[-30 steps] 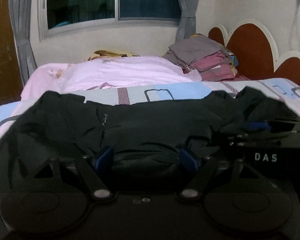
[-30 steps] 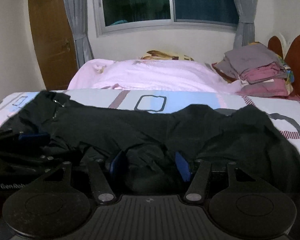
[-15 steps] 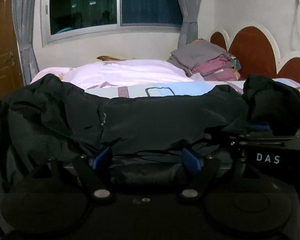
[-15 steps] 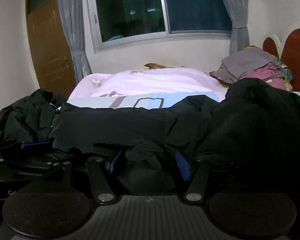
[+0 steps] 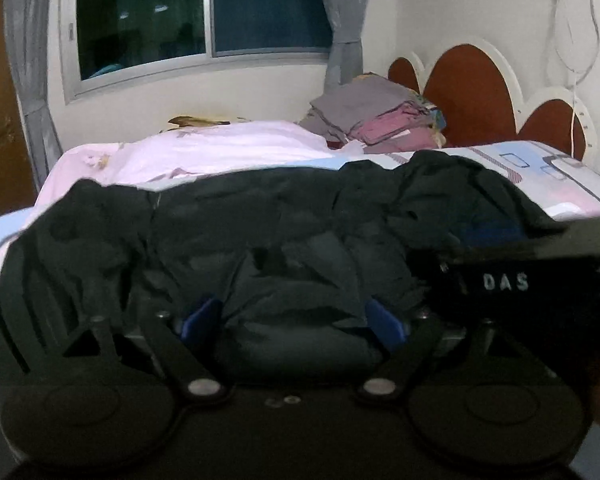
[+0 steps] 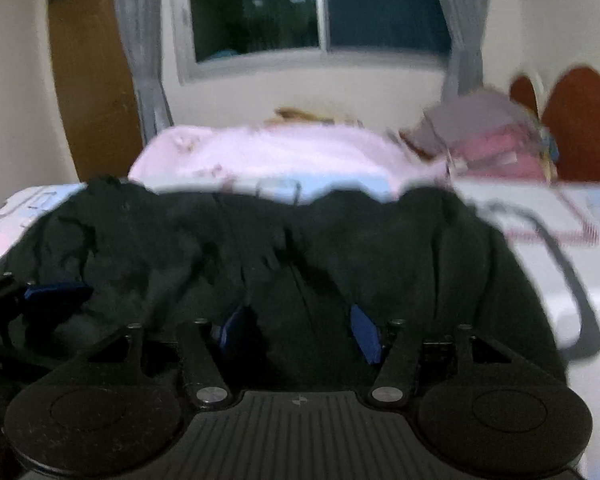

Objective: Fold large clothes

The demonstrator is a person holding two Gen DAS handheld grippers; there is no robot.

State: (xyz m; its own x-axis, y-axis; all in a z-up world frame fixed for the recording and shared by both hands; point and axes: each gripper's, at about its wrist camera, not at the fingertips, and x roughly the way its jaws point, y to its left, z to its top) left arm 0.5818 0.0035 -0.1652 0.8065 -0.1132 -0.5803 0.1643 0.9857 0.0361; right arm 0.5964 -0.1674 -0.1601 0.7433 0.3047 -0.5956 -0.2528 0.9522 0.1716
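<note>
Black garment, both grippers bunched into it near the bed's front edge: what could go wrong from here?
1. The black garment lies wrinkled and heaped, so a fold made now would likely trap creases.
2. The left gripper and right gripper sit close together; the right gripper's body shows beside the left fingers, so they may collide.
3. The right wrist view is blurred, so the grip there is hard to judge.

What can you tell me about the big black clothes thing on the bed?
The black garment looks like soft, matte cloth, heavily wrinkled and bunched, so its kind is hard to tell. It lies spread wide across the patterned bed sheet. Its near edge is gathered between the blue fingers of the left gripper and the right gripper, which sit side by side.
</note>
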